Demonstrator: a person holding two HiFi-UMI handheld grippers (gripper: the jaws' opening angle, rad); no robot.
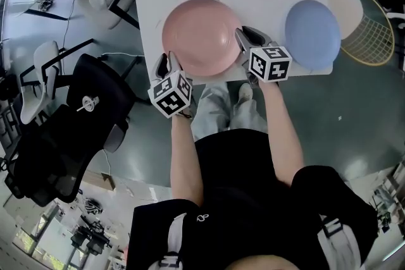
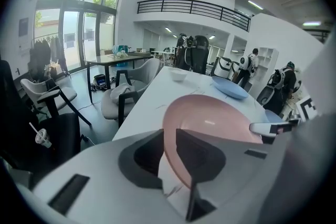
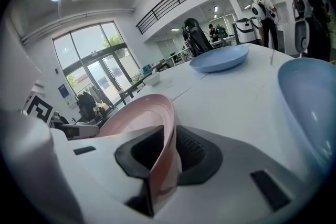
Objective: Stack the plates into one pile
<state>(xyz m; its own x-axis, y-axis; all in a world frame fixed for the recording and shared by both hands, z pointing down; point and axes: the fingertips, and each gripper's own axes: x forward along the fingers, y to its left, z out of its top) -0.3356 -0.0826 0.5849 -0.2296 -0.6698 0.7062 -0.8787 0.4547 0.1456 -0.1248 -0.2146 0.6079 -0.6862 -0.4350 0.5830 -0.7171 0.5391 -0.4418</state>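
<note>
The pink plate (image 1: 199,35) lies on the white counter (image 1: 152,6) at its lower edge, centre frame. The left tool (image 1: 169,64) grips the plate's lower-left rim and the right tool (image 1: 244,42) its right rim, both narrowed onto it. A blue plate (image 1: 312,33) sits at right.

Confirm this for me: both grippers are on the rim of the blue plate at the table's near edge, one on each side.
Wrong in one respect: the plate is pink, not blue. The head view shows the left gripper and right gripper on the rim of the pink plate at the table's near edge, one on each side.
</note>
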